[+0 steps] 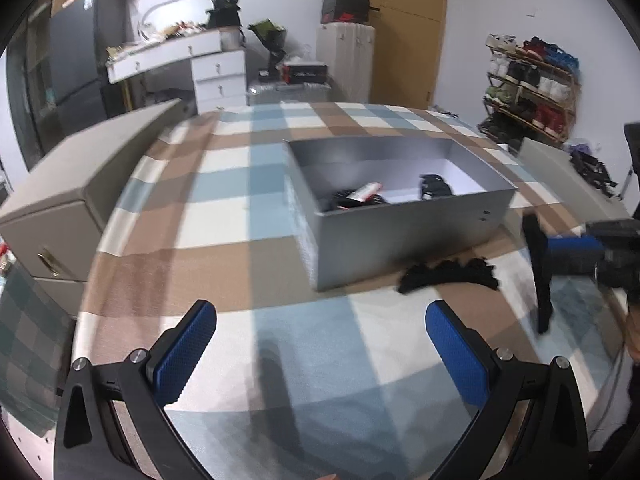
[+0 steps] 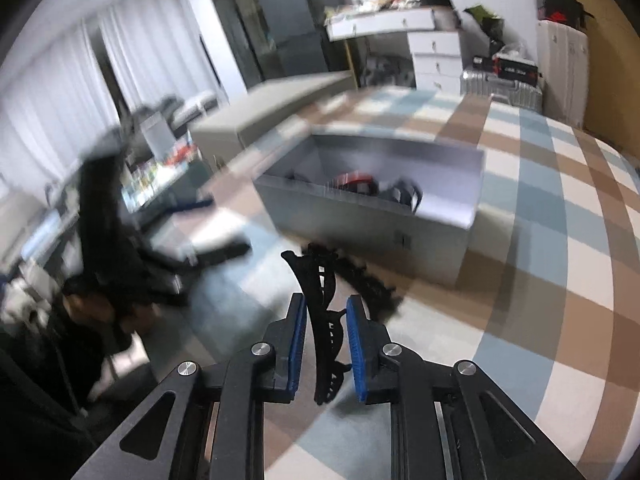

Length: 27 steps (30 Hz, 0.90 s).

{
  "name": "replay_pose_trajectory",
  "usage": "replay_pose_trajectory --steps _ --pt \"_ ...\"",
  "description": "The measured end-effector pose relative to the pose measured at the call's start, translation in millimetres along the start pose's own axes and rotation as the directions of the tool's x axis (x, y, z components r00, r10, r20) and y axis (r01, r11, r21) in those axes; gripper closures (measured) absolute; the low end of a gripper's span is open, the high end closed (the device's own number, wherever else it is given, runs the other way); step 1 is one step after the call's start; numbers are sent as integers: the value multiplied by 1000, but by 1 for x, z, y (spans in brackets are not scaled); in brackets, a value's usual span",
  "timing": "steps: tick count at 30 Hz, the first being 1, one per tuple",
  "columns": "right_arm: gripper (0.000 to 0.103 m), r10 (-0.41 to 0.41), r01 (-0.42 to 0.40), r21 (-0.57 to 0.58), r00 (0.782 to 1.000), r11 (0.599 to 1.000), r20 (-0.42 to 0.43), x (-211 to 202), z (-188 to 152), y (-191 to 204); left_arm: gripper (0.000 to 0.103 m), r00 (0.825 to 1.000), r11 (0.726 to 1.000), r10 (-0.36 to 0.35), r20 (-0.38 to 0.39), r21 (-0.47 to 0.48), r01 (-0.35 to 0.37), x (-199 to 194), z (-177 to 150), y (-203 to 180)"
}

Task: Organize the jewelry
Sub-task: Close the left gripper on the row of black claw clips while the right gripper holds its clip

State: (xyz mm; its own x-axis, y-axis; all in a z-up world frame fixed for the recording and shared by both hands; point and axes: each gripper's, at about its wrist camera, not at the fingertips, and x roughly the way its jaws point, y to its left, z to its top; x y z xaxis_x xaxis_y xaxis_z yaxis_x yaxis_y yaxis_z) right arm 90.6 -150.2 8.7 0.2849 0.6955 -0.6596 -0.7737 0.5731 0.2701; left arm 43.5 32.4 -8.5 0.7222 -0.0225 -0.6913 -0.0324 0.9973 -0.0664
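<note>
The left gripper (image 1: 320,344) hangs over the plaid cover (image 1: 248,264) with its blue pads spread wide and nothing between them. Ahead of it a frilly black band (image 1: 448,276) lies on the cover, touching the near wall of the grey box (image 1: 400,232).

The right gripper (image 2: 326,344) has its pads drawn close around a black clip (image 2: 320,320); whether both pads press on it cannot be told. The clip is long, curved and toothed, standing roughly upright with its tip above the fingers. In the left wrist view the same clip (image 1: 538,272) shows at the right edge, beside the band.

The open box holds dark items and a red-and-white one (image 1: 366,191), too blurred to name. Beyond stand a beige cabinet (image 1: 80,200) to the left, white drawers (image 1: 220,76), a brown door (image 1: 404,28) and a shoe rack (image 1: 532,84).
</note>
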Motion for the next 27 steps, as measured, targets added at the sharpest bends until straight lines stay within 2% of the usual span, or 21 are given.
replay_pose_trajectory --steps 4,13,16,20,27 --pt "84 -24 19 74 997 997 72 -16 6 -17 1 999 1000 -6 -38 9 6 5 2 -12" --pt "84 -66 48 154 991 987 114 -33 9 -39 1 988 994 -92 -122 54 100 20 9 -54" --pt "84 -68 47 166 990 985 121 -37 8 -42 1 986 993 -75 -147 84 88 30 12 -66" --pt "84 -69 46 175 990 984 125 -39 7 -45 1 979 990 -97 -181 80 113 39 15 -72" --pt "84 -58 38 170 992 985 113 -34 6 -44 2 976 991 -52 -211 114 77 47 16 -83"
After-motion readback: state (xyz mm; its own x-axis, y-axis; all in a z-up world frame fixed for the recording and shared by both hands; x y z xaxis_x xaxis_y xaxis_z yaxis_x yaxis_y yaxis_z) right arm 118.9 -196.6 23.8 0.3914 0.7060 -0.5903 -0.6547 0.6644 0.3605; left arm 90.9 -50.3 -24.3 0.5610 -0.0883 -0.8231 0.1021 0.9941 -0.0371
